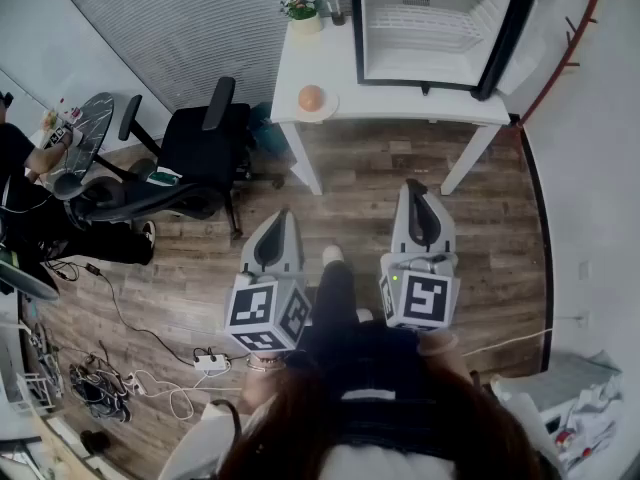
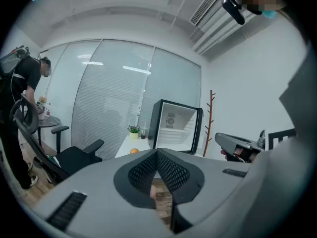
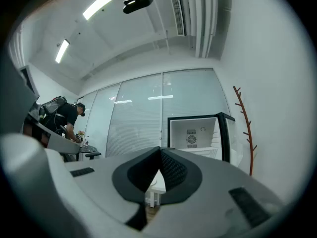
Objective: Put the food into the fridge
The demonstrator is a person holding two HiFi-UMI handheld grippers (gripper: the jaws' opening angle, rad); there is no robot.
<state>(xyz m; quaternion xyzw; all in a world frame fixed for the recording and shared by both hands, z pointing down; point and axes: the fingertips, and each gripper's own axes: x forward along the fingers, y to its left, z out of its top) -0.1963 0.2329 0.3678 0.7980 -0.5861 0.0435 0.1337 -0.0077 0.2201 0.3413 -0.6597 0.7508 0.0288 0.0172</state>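
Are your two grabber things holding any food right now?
No, nothing is held. The left gripper and the right gripper are both shut and empty. The orange sits untouched on a plate on the white table.

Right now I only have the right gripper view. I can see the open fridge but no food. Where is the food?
Observer: A round orange fruit sits on a small plate at the near left corner of the white table, left of the fridge.
Operator: Is the left gripper carrying anything?
Observer: No, the left gripper is shut with nothing between its jaws.
Operator: Anything else on that table?
Observer: A small potted plant stands at the far edge, beside the fridge.
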